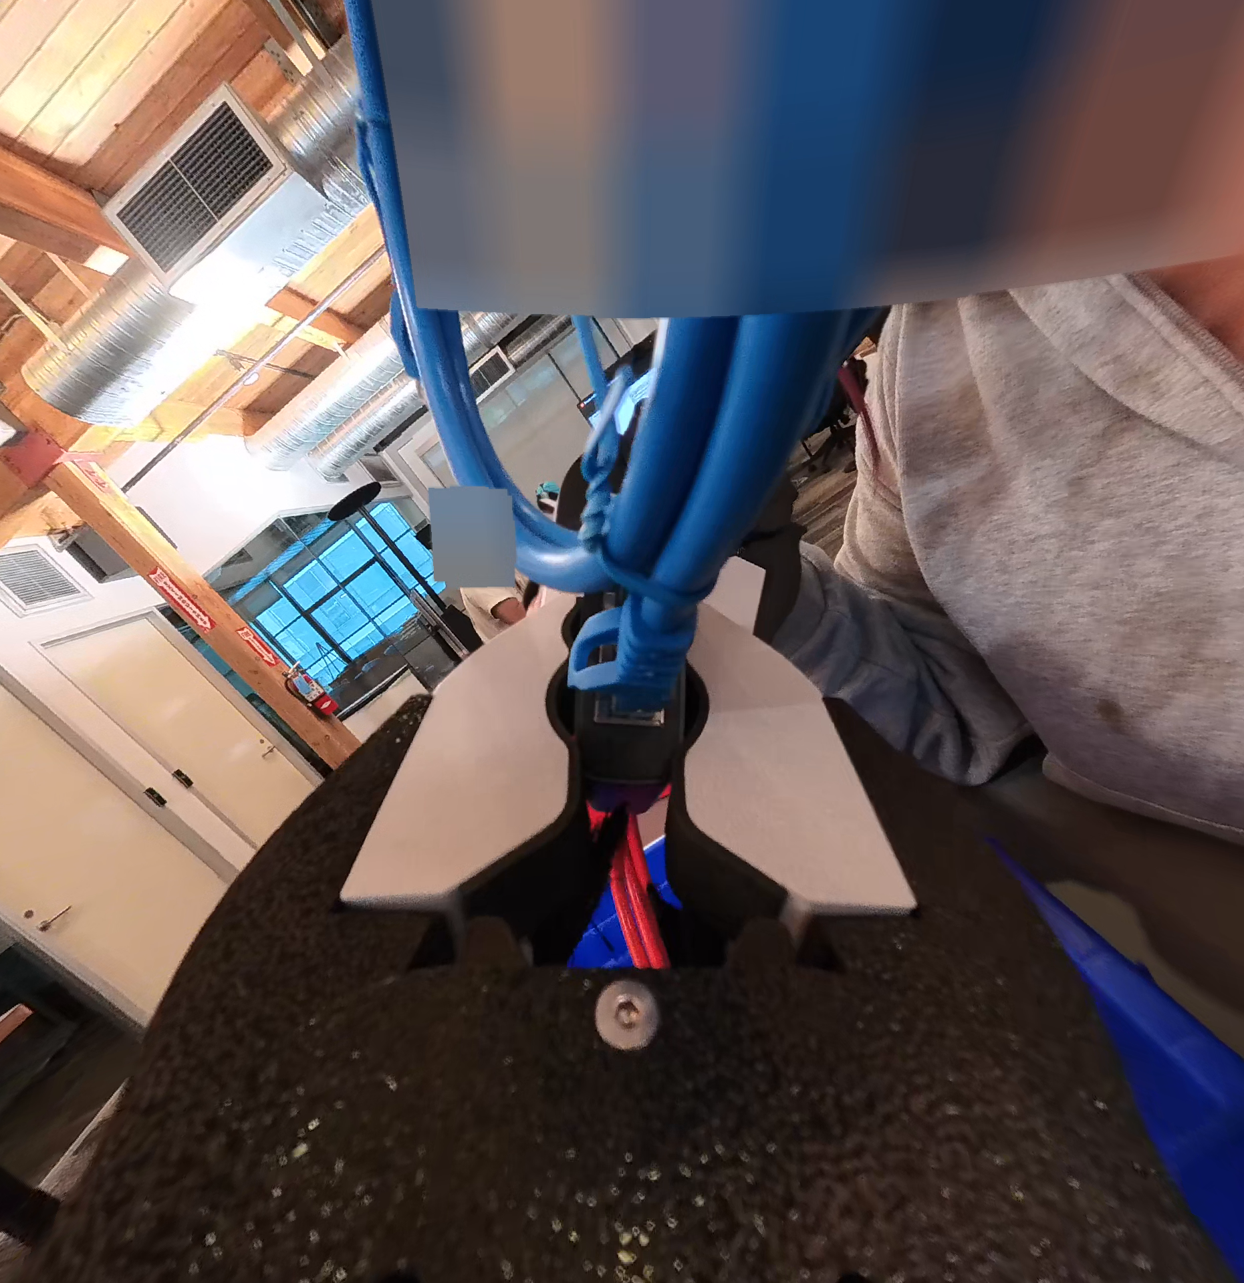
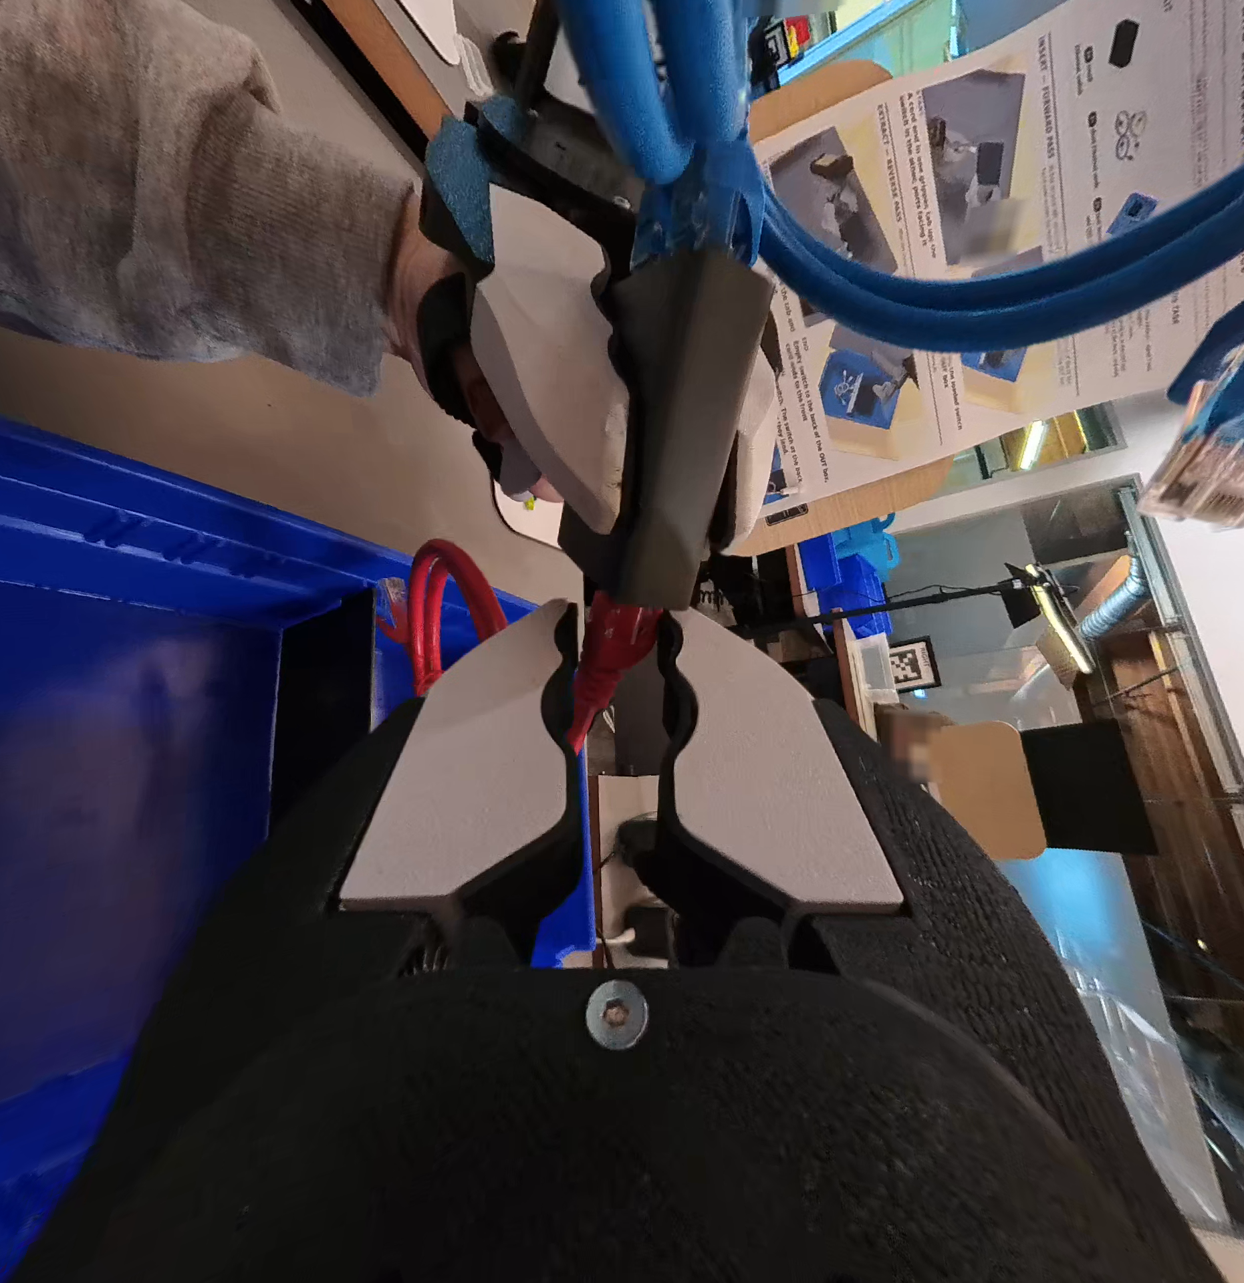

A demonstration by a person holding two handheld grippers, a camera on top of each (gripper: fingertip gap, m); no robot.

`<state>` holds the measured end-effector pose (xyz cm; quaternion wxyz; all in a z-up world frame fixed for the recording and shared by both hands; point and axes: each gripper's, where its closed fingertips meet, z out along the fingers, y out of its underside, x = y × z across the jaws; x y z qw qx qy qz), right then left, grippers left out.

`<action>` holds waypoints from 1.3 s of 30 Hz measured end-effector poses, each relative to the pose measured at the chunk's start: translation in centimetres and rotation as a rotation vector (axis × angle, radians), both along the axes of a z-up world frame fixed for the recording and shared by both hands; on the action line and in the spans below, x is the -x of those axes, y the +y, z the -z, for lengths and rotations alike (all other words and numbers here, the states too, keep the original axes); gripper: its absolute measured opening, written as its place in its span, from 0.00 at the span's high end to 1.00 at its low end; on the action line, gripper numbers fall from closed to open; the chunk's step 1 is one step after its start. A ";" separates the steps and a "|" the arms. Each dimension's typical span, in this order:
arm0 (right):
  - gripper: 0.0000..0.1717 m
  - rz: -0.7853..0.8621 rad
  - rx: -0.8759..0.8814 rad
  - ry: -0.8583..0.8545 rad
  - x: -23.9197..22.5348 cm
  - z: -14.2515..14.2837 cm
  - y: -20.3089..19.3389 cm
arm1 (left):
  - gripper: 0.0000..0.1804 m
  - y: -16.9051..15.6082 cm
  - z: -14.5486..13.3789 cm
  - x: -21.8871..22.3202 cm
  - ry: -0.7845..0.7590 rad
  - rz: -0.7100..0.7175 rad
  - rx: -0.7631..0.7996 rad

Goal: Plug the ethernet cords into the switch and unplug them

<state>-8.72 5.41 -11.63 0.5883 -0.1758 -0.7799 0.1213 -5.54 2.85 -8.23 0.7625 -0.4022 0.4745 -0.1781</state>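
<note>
We are pinching the black switch (image 2: 681, 430) between the left gripper's (image 1: 629, 701) fingers, a blue cord (image 1: 640, 659) plugged in its top. The right gripper (image 2: 619, 646) is closing its pads on the red plug (image 2: 615, 635) under the switch.

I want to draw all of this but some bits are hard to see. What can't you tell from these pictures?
- Left wrist view: the upper blue cords vanish behind a blur patch.
- Left wrist view: the switch is mostly hidden between the left tongs.
- Right wrist view: the red cord drops behind the right tongs.
- Right wrist view: the loose blue plug is blurred and cut off by the edge.
</note>
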 end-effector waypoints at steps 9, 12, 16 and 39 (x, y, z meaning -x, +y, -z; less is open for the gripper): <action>0.89 -0.007 -0.030 -0.002 0.2 0.2 0.0 | 0.88 0.2 0.3 0.0 0.008 0.000 0.009; 0.90 -0.007 -0.029 -0.004 0.3 0.2 0.0 | 0.88 0.2 0.3 0.1 0.000 0.004 0.009; 0.90 -0.011 -0.047 0.021 0.6 0.0 0.2 | 0.88 0.4 0.1 0.4 -0.028 0.005 0.004; 0.91 -0.267 -0.049 0.087 -1.7 1.5 -0.8 | 0.88 0.0 1.6 -2.2 -0.027 -0.070 0.097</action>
